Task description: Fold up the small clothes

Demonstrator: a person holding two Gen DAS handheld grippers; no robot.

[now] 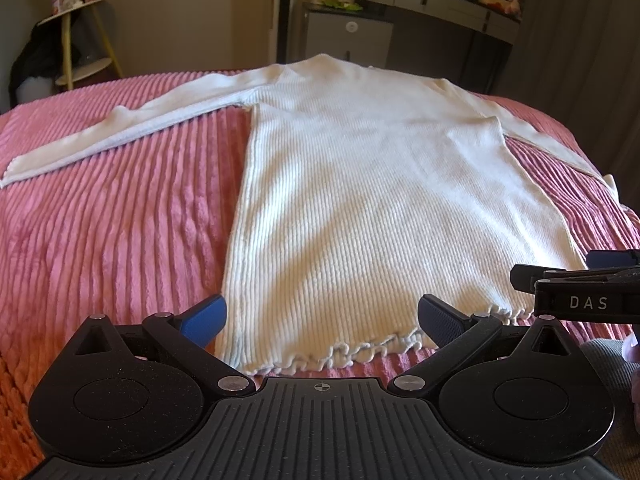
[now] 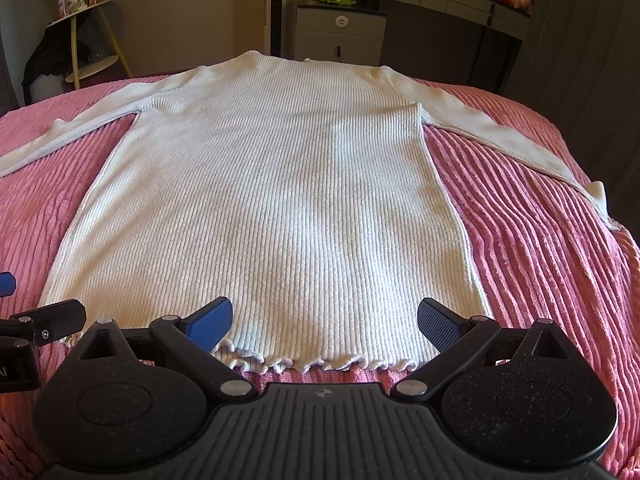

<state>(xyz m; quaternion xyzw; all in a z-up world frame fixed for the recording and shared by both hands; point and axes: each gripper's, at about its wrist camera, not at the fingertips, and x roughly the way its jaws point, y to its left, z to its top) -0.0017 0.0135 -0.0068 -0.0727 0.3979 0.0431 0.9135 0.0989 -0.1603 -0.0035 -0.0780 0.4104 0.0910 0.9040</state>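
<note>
A white ribbed knit sweater point(image 1: 360, 184) lies spread flat on a bed covered by a pink corduroy-ribbed bedspread point(image 1: 120, 232). Its frilled hem point(image 2: 312, 362) is at the near edge, and its collar lies at the far end of the bed. Both long sleeves are stretched outward: the left sleeve point(image 1: 120, 136) runs toward the far left across the bedspread, and the right sleeve point(image 2: 500, 132) reaches the right edge of the bed, where its cuff hangs slightly over.

The left hand-held gripper point(image 1: 322, 320) hovers just near of the hem at the sweater's left corner, with its blue-padded fingers point(image 1: 204, 320) spread wide and nothing between them. The left pad sits over the bedspread just beside the sweater's left edge, and the right pad over the hem.

The right hand-held gripper point(image 2: 324, 322) is likewise held with its jaws wide apart and empty, poised at the hem's right half. Its left pad is over the knit body and its right pad near the hem's right corner. Whether either touches the fabric cannot be told.

Each gripper shows at the edge of the other's view, so they sit close, side by side.

Beyond the bed stand a grey dresser point(image 2: 440, 0) with a round mirror, a small drawer cabinet point(image 2: 340, 36) and, at far left, a yellow-legged shelf stand point(image 2: 86, 40).
</note>
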